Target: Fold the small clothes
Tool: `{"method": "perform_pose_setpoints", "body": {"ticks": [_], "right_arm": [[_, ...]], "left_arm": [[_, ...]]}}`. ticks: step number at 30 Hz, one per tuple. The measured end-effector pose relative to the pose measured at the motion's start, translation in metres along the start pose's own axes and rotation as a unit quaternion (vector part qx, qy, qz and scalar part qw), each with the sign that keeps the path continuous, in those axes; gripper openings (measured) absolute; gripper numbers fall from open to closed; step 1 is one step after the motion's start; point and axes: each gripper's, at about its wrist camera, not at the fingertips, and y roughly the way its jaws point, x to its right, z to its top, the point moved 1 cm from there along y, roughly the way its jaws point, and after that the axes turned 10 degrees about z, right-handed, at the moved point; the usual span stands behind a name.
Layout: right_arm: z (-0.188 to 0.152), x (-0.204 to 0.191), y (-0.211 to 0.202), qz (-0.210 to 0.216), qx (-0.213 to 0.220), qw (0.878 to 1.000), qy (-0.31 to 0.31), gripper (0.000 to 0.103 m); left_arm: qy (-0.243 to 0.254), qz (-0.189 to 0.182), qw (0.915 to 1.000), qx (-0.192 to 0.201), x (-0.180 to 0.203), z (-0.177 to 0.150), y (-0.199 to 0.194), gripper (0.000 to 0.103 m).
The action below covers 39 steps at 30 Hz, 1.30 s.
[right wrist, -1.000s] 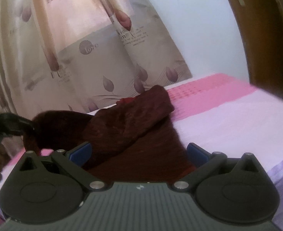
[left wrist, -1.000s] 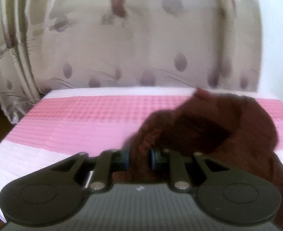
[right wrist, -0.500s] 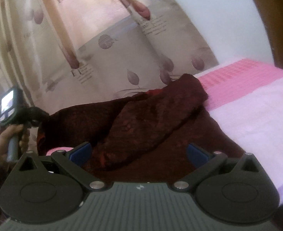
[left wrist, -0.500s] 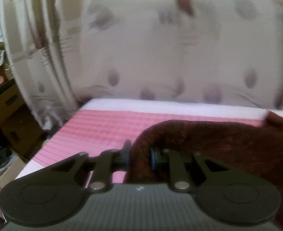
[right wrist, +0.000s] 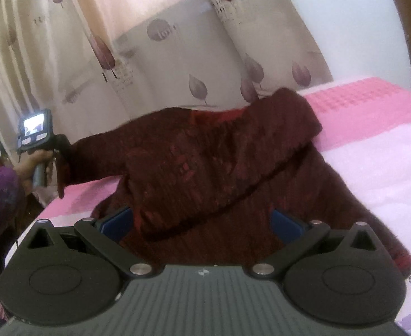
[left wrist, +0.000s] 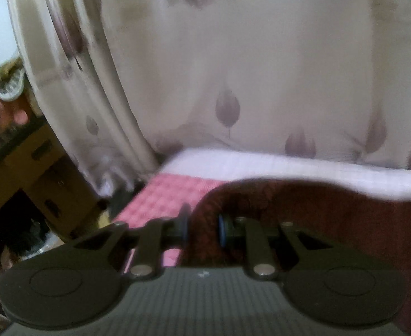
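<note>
Since the left gripper (left wrist: 202, 227) is clenched on one sleeve end of the dark maroon knitted sweater (right wrist: 219, 168) and holds it out sideways over the pink-and-white bed cover (right wrist: 373, 145), I'd guess that's to flatten it, while the right gripper (right wrist: 201, 224) hangs released over the sweater's body.

Two low wrist views along the jaws, curtain-facing, sharing the maroon garment (left wrist: 331, 218) close up.

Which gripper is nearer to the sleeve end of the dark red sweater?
Left. The left gripper is shut on the sleeve end. The right gripper hovers open over the sweater body.
</note>
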Motion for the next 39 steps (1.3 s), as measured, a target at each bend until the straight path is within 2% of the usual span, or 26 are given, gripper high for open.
{"method": "perform_pose_setpoints", "body": {"ticks": [2,5,8,11,13,14,16,19,22,23,26,28,30,32,33,36,39], "right_arm": [[-0.001,0.001,0.004,-0.004,-0.005,1.000,-0.001,0.103],[-0.002,0.001,0.008,-0.011,-0.014,1.000,-0.005,0.103],[-0.004,0.002,0.012,-0.017,-0.023,1.000,-0.008,0.103],[-0.006,0.003,0.015,-0.021,-0.031,0.999,-0.005,0.103],[-0.006,0.003,0.017,-0.021,-0.037,0.999,-0.004,0.103],[-0.006,0.003,0.017,-0.021,-0.039,0.999,-0.005,0.103],[-0.006,0.001,0.017,-0.021,-0.041,0.999,-0.011,0.103],[-0.006,0.000,0.018,-0.021,-0.042,0.999,-0.014,0.103],[-0.006,0.000,0.019,-0.019,-0.045,0.999,-0.008,0.103],[-0.006,0.000,0.019,-0.017,-0.045,0.999,-0.006,0.103],[-0.007,-0.004,0.019,-0.012,-0.046,0.999,-0.010,0.103],[-0.005,-0.008,0.017,-0.005,-0.043,0.999,-0.021,0.103],[-0.001,-0.013,0.015,-0.002,-0.036,0.998,-0.041,0.103],[0.008,-0.016,0.013,0.000,-0.026,0.998,-0.064,0.103],[0.012,-0.017,0.014,-0.001,-0.024,0.996,-0.080,0.103],[0.024,-0.026,0.021,-0.005,-0.038,0.987,-0.153,0.103],[0.026,-0.043,0.034,-0.002,-0.064,0.968,-0.241,0.100]], "left_arm": [[0.009,0.001,1.0000,-0.004,0.006,0.001,0.020,0.020],[0.028,-0.004,0.9996,0.010,0.013,-0.001,0.038,0.020],[0.016,-0.021,0.9996,0.012,0.012,-0.001,0.051,0.022],[-0.035,-0.049,0.9979,-0.024,-0.002,0.002,0.070,0.043],[-0.073,-0.058,0.9947,-0.043,-0.017,0.003,0.078,0.075],[-0.087,-0.063,0.9930,-0.050,-0.025,0.003,0.081,0.079],[-0.108,-0.075,0.9900,-0.051,-0.044,0.005,0.086,0.080],[-0.098,-0.042,0.9936,-0.038,-0.064,0.009,0.089,0.081],[-0.099,0.032,0.9945,-0.008,-0.087,0.012,0.089,0.080],[-0.112,0.043,0.9928,-0.003,-0.097,0.012,0.088,0.080],[-0.148,0.037,0.9883,-0.012,-0.125,0.012,0.087,0.080],[-0.150,0.007,0.9886,-0.012,-0.128,0.005,0.072,0.080],[-0.127,-0.029,0.9915,0.006,-0.119,-0.008,0.045,0.080],[-0.095,-0.040,0.9942,0.030,-0.102,-0.028,0.007,0.080],[-0.088,-0.057,0.9938,0.037,-0.093,-0.042,-0.017,0.080],[-0.075,-0.131,0.9876,0.043,-0.072,-0.083,-0.076,0.080],[-0.070,-0.197,0.9780,0.006,-0.051,-0.119,-0.115,0.080]]}}
